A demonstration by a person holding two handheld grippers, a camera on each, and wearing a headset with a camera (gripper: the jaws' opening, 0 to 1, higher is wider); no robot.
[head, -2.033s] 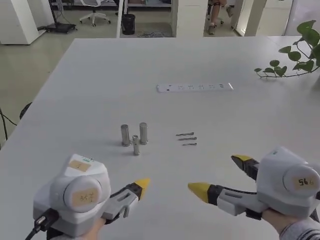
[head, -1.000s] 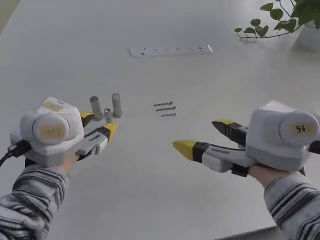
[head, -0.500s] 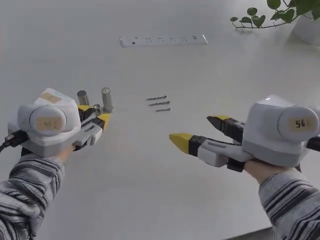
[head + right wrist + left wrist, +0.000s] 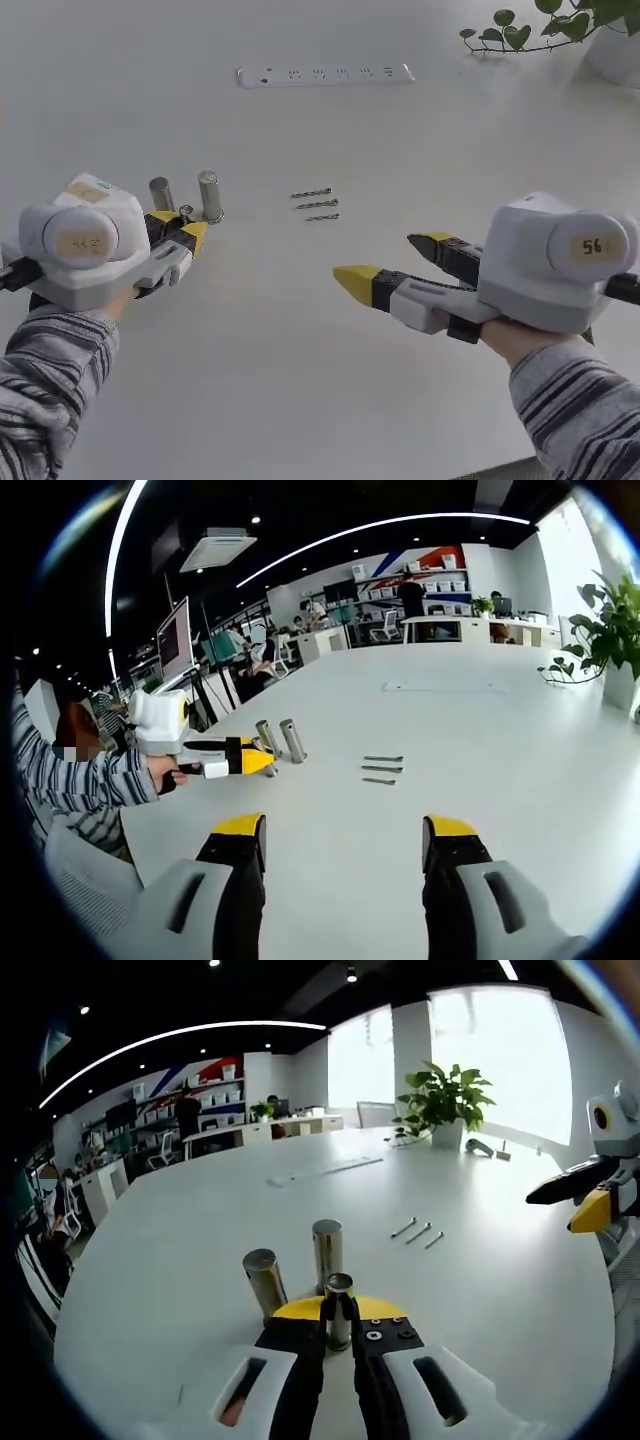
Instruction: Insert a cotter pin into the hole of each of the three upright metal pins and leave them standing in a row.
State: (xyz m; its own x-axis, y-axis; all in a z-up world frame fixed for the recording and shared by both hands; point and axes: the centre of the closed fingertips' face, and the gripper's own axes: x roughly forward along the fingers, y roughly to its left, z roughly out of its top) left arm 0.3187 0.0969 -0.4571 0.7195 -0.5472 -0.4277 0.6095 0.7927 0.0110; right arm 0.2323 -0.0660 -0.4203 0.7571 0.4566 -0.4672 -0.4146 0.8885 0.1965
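Note:
Three upright metal pins stand close together on the white table (image 4: pixel 300 330): a tall pin (image 4: pixel 209 195), a second pin (image 4: pixel 161 193) and a shorter pin (image 4: pixel 187 212) nearest me. My left gripper (image 4: pixel 185 230) is shut on the shorter pin (image 4: pixel 338 1305), its yellow-tipped jaws pressed on either side. The other two pins (image 4: pixel 264 1280) (image 4: pixel 327 1250) stand just beyond. Three cotter pins (image 4: pixel 317 204) lie in a row to the right of them. My right gripper (image 4: pixel 392 258) hovers open and holds nothing, nearer me than the cotter pins (image 4: pixel 382 769).
A white power strip (image 4: pixel 322 74) lies further back on the table. A potted plant (image 4: pixel 530 25) stands at the far right corner. The table's near edge (image 4: pixel 500 466) runs under my right arm. Desks and people stand far off in the office.
My left gripper has moved forward to the group of metal pins and closed on the nearest, shorter one. My right gripper has stayed open and barely moved. The head camera has shifted.

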